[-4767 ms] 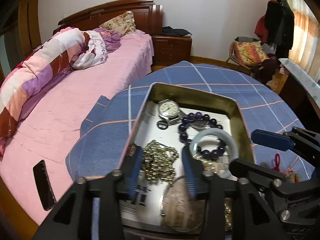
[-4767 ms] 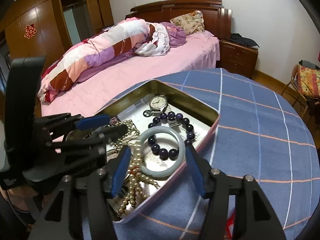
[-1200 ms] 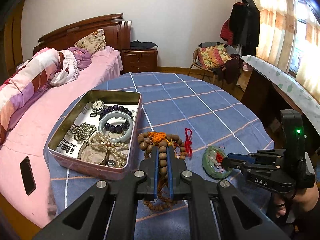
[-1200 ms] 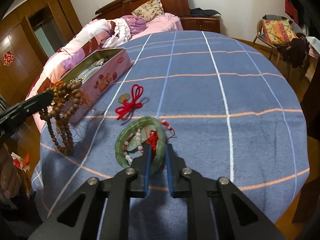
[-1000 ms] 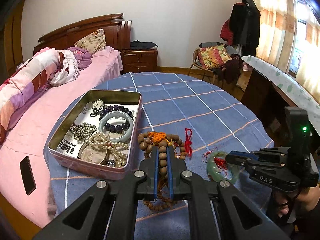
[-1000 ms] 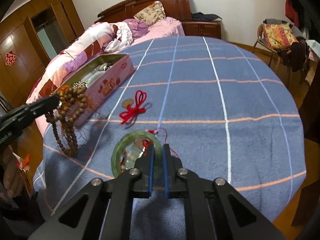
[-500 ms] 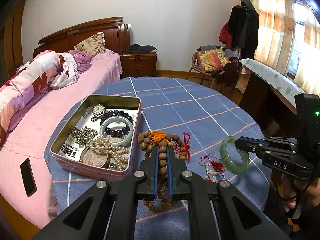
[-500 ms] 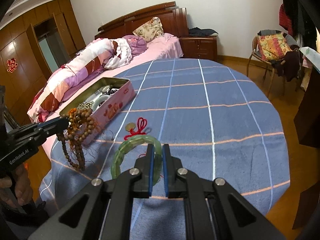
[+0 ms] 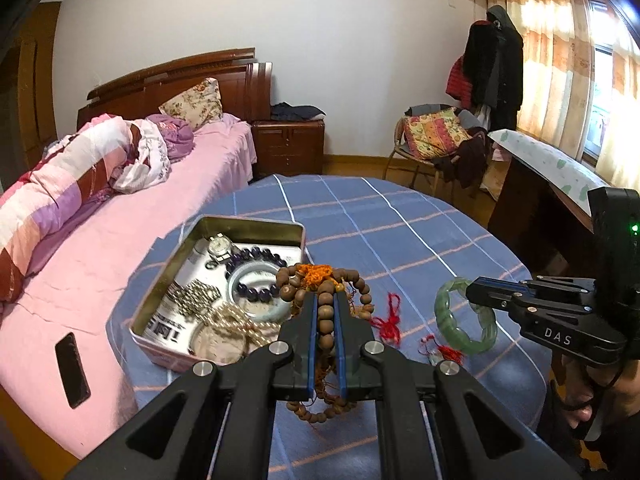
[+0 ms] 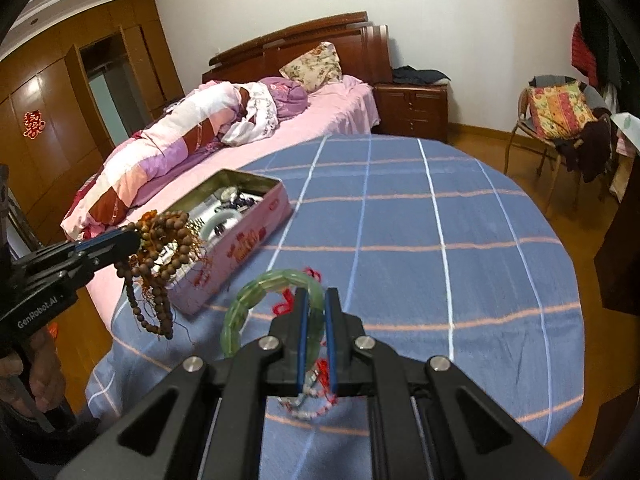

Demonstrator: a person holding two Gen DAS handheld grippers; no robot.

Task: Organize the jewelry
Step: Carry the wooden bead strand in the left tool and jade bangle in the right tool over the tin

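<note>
My left gripper (image 9: 325, 300) is shut on a brown wooden bead string (image 9: 325, 320) with an orange tassel and holds it in the air beside the open pink tin (image 9: 172, 256); the string also shows in the right wrist view (image 10: 160, 248). The tin (image 10: 256, 236) holds a watch, dark purple beads, a pale jade bangle (image 9: 256, 292), a metal chain and pearls. My right gripper (image 10: 314, 300) is shut on a green jade bangle (image 10: 260, 292) with red cords hanging below, lifted above the blue checked tablecloth (image 10: 400, 220). The bangle also shows in the left wrist view (image 9: 464, 316).
A red knotted cord (image 9: 388, 320) lies on the cloth between the tin and the green bangle. A pink bed (image 9: 100, 248) with a black phone (image 9: 72, 368) stands left of the round table. A chair (image 10: 556, 120) and a dark desk stand to the right.
My right gripper has lifted the green bangle higher off the cloth, its red cords now dangling. My left gripper has risen a little with the bead string, closer to the tin.
</note>
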